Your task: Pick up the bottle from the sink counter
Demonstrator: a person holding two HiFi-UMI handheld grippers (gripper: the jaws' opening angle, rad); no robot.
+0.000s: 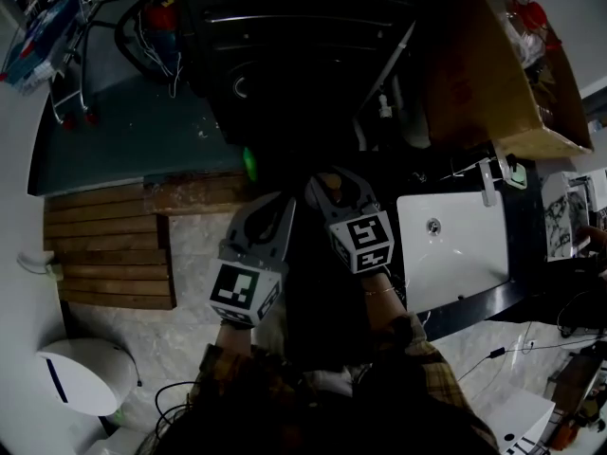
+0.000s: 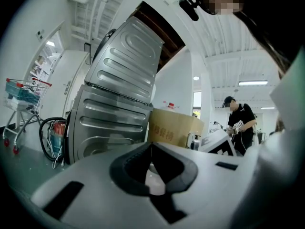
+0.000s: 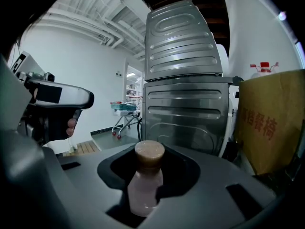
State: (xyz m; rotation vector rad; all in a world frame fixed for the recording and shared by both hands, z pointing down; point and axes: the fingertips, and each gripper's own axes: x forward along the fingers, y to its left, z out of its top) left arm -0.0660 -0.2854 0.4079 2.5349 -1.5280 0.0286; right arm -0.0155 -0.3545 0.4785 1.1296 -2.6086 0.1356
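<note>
Right gripper view: bottle [image 3: 145,180]; red-lettered box [image 3: 269,123]

Bottle [image 3: 146,187] btm hidden behind right hand-held gripper [image 3: 148,162].

Left gripper [image 2: 151,148] tips seemingly touching, stacked steel machines [image 2: 119,104], cardboard box [image 2: 174,128] beyond

Open workshop-like hall, stacked washing machines [image 3: 183,80], shopping trolley [image 2: 21,95], white sink [image 1: 460,254], cardboard box [image 1: 474,83]
</note>
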